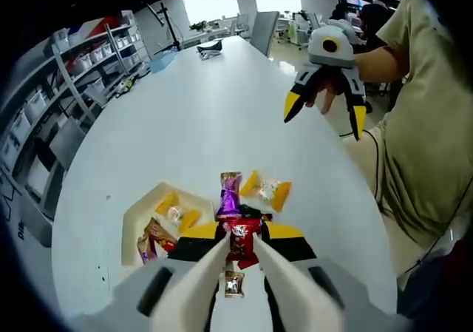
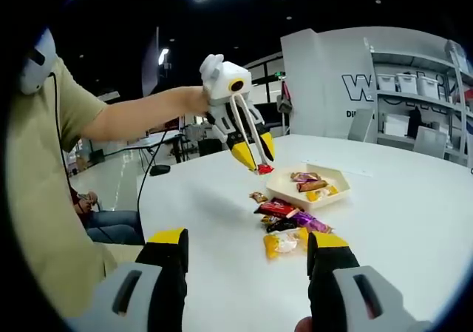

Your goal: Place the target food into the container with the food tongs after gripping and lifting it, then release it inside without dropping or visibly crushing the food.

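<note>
1. Left hand-held gripper [image 2: 256,162]: tongs [image 1: 244,273] clamped in it, pinching a red-wrapped snack [image 1: 241,239], lifted above the tabletop [image 1: 192,125].
2. Right hand-held gripper [image 2: 247,262]: jaws wide apart, nothing held.
3. Container [image 2: 332,195]: on the tabletop beside loose snacks [image 2: 284,221].

In the right gripper view, large dark letters stand on the white wall panel [image 2: 369,88] behind the tabletop's far edge; only a "W" reads, the rest being cut off. A smaller line beneath begins "DI". The snack wrappers' print is too small to read.
</note>
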